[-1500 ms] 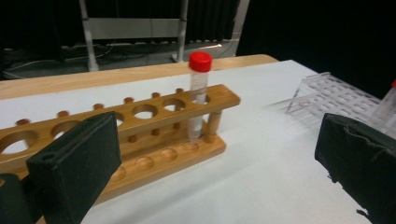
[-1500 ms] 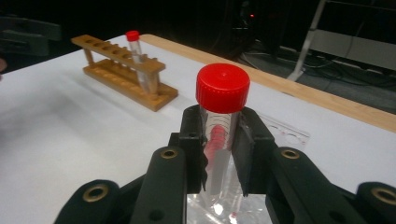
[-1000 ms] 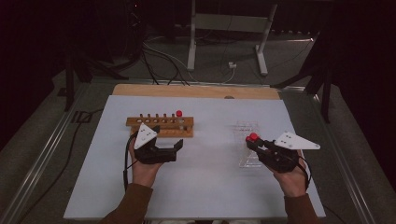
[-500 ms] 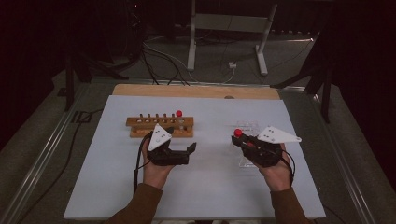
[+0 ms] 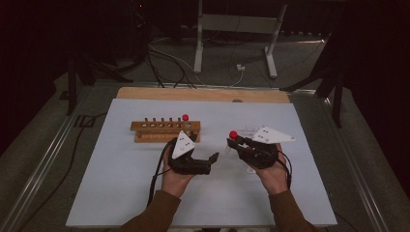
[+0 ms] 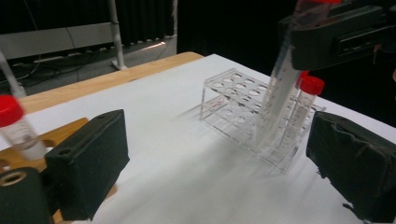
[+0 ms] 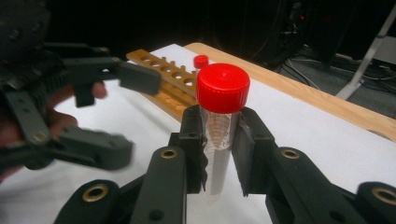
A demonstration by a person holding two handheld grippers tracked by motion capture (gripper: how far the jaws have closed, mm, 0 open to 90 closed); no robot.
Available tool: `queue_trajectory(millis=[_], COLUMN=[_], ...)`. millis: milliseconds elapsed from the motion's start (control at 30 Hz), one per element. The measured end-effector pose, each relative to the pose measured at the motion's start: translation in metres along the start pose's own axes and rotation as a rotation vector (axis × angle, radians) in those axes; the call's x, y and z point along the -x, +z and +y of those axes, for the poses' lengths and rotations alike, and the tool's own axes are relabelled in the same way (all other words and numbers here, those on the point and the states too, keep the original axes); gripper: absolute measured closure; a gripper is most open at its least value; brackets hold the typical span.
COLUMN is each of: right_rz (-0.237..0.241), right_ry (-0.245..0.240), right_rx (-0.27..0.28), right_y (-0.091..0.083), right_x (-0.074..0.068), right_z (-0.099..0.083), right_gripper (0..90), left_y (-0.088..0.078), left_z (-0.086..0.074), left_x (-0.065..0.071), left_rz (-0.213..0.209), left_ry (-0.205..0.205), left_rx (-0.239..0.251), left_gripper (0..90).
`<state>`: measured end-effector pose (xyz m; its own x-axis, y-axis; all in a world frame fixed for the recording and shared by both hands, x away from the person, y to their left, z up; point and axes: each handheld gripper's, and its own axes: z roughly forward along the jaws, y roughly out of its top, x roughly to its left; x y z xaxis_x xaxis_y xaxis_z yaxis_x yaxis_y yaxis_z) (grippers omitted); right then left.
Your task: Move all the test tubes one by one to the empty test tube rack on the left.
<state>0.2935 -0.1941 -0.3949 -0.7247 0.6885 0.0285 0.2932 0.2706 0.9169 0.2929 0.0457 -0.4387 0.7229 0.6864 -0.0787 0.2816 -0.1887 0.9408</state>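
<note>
My right gripper point(image 5: 236, 143) is shut on a clear tube with a red cap point(image 7: 222, 107), which stands upright between its pads point(image 7: 219, 154). The held tube point(image 6: 280, 93) hangs tilted over a clear plastic rack point(image 6: 233, 107), beside a second red-capped tube point(image 6: 306, 100) that stands in it. My left gripper point(image 5: 205, 159) points right towards it from the table's middle. Its jaws point(image 6: 219, 172) are open, have just been closing a little, and hold nothing. Behind it, a wooden rack point(image 5: 164, 129) holds one red-capped tube point(image 5: 185, 117).
A white mat point(image 5: 121, 193) covers the table, with a wooden strip point(image 5: 203, 94) along its far edge. Metal rails point(image 5: 43, 164) flank the table. Cables and a metal stand's legs point(image 5: 232, 43) lie on the floor beyond.
Both hands have moved towards the table's middle. The right gripper carried its tube leftward, and the left gripper shifted right, away from the wooden rack.
</note>
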Motion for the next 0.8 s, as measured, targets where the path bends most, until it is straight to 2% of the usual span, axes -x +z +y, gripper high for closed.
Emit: queue_trajectory(millis=[67,233,433,500,733,800], right_rz=[0.008,0.024,0.045,0.047,0.062,0.062], right_ry=[-0.004,-0.014,-0.007,-0.006,0.000,-0.001], right_rx=[-0.003,-0.008,-0.012,-0.015,-0.015,-0.019], right_y=[0.003,0.009,0.013,0.013,0.016,0.016], right_x=[-0.003,-0.008,-0.010,-0.011,-0.013,-0.013], right_z=[0.001,0.002,0.002,0.001,0.002,0.002], right_gripper=[74.6,74.6,74.5,74.6,74.6,74.6], left_y=[0.004,0.012,0.017,0.016,0.016,0.016], left_z=[0.000,0.000,0.000,0.001,0.000,0.000], left_x=[0.003,0.009,0.013,0.013,0.018,0.019], left_rz=[-0.005,-0.008,-0.007,-0.029,-0.061,-0.053], left_ry=[0.005,0.024,0.032,0.033,0.080,0.095], left_rx=[-0.001,-0.013,-0.005,0.007,0.014,0.012], left_gripper=[8.5,19.1,40.1,49.3,72.9,75.6])
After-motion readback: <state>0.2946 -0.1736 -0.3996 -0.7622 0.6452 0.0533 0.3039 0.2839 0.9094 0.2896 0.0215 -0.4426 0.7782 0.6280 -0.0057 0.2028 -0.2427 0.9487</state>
